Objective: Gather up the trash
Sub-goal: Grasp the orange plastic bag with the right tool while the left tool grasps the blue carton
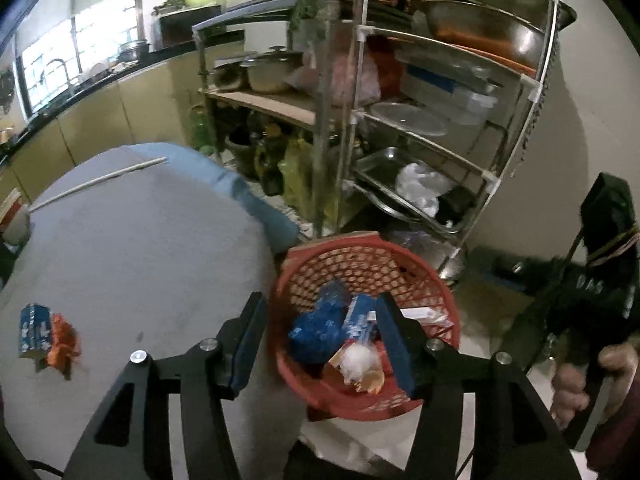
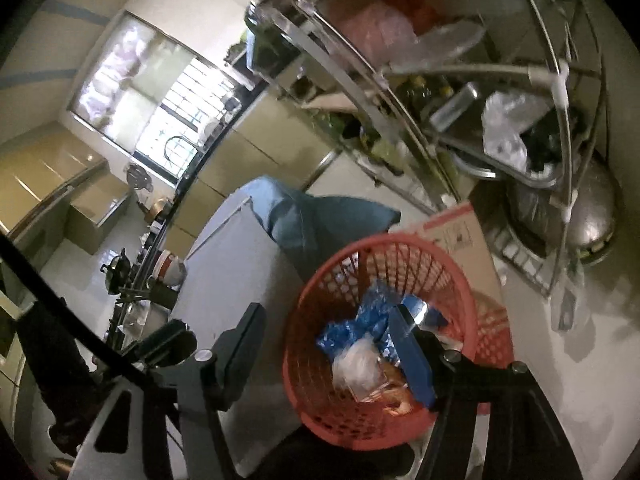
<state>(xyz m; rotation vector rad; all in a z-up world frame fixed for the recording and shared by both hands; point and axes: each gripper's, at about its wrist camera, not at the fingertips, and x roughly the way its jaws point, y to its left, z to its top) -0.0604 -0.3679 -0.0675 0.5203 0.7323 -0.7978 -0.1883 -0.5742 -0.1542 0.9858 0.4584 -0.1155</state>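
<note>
Both grippers hang over the red basket (image 1: 362, 320), jaws apart, nothing between the pads. Our left gripper (image 1: 320, 344) stands about half open, its right finger over the basket mouth, its left finger over the table edge. The right gripper (image 2: 328, 356) is at a similar width, with the basket under and just ahead of its right finger; that view is smeared with blur, so fine detail is lost.

Already in the basket, below the tips of both tools: a crumpled blue wrapper (image 1: 320, 332), a clear bag with something white in it (image 1: 358, 360), and some orange scraps.

Left to collect: the blue carton (image 1: 34, 332) with orange crumpled wrapper (image 1: 62, 342) touching its right side, on the grey table (image 1: 132, 248), well to the left of our left gripper and about level with its fingertips. A thin white stick (image 1: 100, 180) lies far ahead-left on the same table.

Handling guess: the carton looks like light card, probably empty, so it will dent rather than resist; we'd pinch across its narrow faces at mid-body, gently. The orange wrapper looks thin, soft and crinkly, near weightless, may slip; best to grab a bunched fold, or take it together with the carton if the jaws span both. The stick is stiff and thin, so take it mid-length, else it pivots.
</note>
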